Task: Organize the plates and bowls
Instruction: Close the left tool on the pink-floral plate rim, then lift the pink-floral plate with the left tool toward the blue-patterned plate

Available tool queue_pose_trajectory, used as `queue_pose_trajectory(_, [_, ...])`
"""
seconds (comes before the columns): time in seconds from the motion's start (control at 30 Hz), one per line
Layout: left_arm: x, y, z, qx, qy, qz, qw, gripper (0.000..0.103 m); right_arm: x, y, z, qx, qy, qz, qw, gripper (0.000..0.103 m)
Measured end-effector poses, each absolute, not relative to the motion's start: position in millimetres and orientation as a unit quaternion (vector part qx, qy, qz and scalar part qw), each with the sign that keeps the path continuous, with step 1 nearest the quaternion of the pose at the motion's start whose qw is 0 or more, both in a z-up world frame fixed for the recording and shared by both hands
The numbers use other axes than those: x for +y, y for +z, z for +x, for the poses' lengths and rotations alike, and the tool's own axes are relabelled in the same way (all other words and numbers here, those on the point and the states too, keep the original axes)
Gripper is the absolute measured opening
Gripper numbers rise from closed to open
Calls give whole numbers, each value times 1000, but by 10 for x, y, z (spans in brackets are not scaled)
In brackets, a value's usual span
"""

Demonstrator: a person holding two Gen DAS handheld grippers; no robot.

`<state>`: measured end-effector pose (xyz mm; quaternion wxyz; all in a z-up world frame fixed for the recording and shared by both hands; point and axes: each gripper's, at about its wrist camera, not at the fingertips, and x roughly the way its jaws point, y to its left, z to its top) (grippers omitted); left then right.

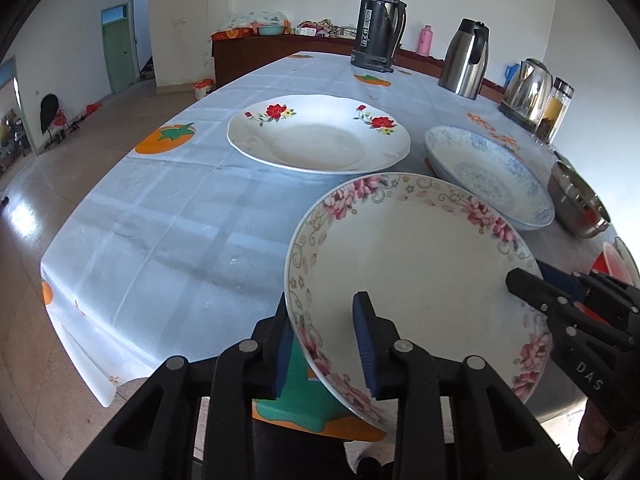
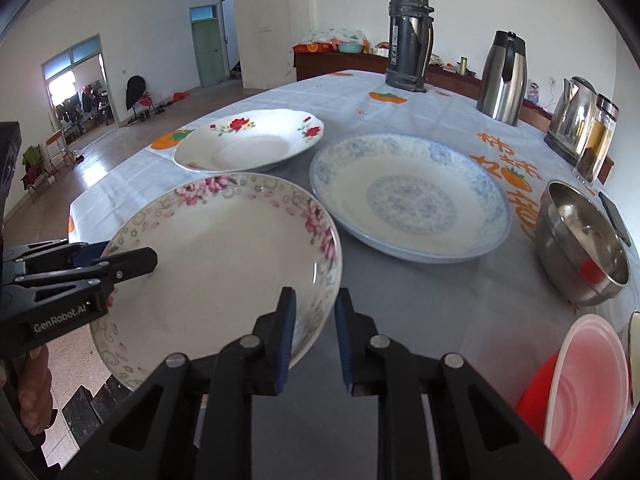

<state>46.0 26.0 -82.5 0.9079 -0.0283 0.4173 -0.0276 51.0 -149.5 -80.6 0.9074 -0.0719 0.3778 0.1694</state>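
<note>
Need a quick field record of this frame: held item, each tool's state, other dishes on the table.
held item: pink-flowered plate, tilted, its near part past the table edge
left tool: shut on the plate's left rim, one pad inside, one under
right tool: shut on the plate's right rim
red-flowered plate: flat on the tablecloth, far side
blue-patterned plate: flat, right of the held plate
steel bowl: right of the blue-patterned plate
pink plastic bowl: near right edge
</note>
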Motion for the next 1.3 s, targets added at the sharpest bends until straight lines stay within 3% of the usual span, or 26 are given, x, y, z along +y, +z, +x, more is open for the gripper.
queue_pose_trajectory(1.3, [163, -496, 561, 371, -3, 5, 929, 28, -1568, -543, 560, 349, 166, -43, 921, 19])
